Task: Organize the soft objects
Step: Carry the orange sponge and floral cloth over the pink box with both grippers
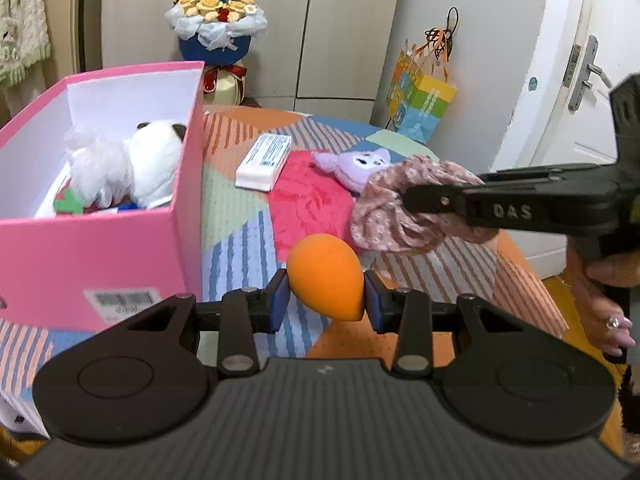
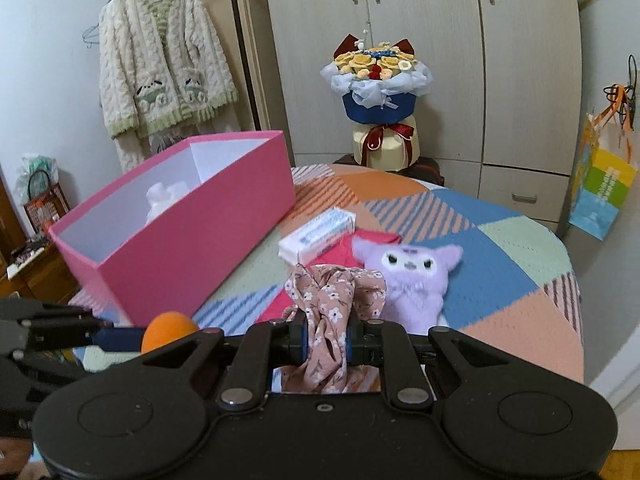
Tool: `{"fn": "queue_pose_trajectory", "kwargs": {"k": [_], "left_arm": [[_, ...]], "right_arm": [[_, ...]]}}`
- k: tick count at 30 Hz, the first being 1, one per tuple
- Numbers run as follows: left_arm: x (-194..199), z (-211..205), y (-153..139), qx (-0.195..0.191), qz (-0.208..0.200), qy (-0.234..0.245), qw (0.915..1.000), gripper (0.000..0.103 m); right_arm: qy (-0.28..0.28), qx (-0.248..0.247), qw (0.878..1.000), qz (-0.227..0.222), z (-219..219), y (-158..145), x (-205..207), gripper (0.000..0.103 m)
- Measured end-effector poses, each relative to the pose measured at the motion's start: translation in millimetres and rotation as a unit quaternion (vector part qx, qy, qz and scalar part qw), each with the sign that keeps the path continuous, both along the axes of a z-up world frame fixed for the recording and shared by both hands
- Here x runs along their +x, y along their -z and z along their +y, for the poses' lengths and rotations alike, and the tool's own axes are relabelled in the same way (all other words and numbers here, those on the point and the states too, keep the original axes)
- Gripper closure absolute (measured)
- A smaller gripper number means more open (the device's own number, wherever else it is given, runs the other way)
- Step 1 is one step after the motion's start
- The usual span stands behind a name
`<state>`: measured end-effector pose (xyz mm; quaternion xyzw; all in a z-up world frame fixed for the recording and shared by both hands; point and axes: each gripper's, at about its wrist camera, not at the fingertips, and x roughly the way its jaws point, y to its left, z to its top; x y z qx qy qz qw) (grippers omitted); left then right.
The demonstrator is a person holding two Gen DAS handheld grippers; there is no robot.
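My left gripper [image 1: 325, 294] is shut on an orange egg-shaped sponge [image 1: 326, 274], held above the bed beside the pink box [image 1: 100, 256]. The sponge also shows in the right wrist view [image 2: 168, 330]. My right gripper [image 2: 327, 340] is shut on a pink floral scrunchie [image 2: 332, 300]; the scrunchie [image 1: 384, 216] hangs from it in the left wrist view. The pink box [image 2: 192, 248] holds a white plush toy [image 1: 152, 160]. A purple plush [image 2: 412, 276] and a red cloth [image 1: 308, 204] lie on the bed.
A white carton [image 1: 264, 160] lies on the patchwork bedspread [image 2: 500, 280] next to the red cloth. A flower bouquet [image 2: 380, 92] stands by the wardrobe behind the bed. A colourful gift bag [image 2: 604, 188] hangs at the right. A door [image 1: 560, 60] is at far right.
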<state>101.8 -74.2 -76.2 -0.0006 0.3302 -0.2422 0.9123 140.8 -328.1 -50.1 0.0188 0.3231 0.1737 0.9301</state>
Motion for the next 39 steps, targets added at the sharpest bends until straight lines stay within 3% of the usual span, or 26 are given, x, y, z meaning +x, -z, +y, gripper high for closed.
{"fn": "queue_pose_trajectory", "kwargs": {"k": [12,18,25,31,39], "left_arm": [[-24.6,43.6,-4.4,-0.017,0.066,0.022,0.9974,0.065],[-30.1,70.7,-12.6,-0.015,0.098,0.042,0.9942,0.065],[-34.9,113.3,-19.9,-0.039,0.136,0.055,0.9884,0.065],[-34.5,141.0,-51.1,-0.036,0.101,0.053,0.9928,0.065],[-13.4,156.9,-94.6,-0.032,0.028,0.05,0.9979,0.065]], "right_arm": [[0.018,-0.015,0.998,0.054,17.9,-4.6,-51.7,0.084],[-0.017,0.009,0.997,0.078,35.2,-9.3,-74.1,0.084],[-0.066,0.029,0.993,0.089,62.5,-23.7,-85.6,0.083],[-0.11,0.047,0.989,0.085,90.8,-44.9,-80.7,0.083],[-0.144,0.044,0.988,0.02,129.5,-83.4,-57.5,0.083]]}}
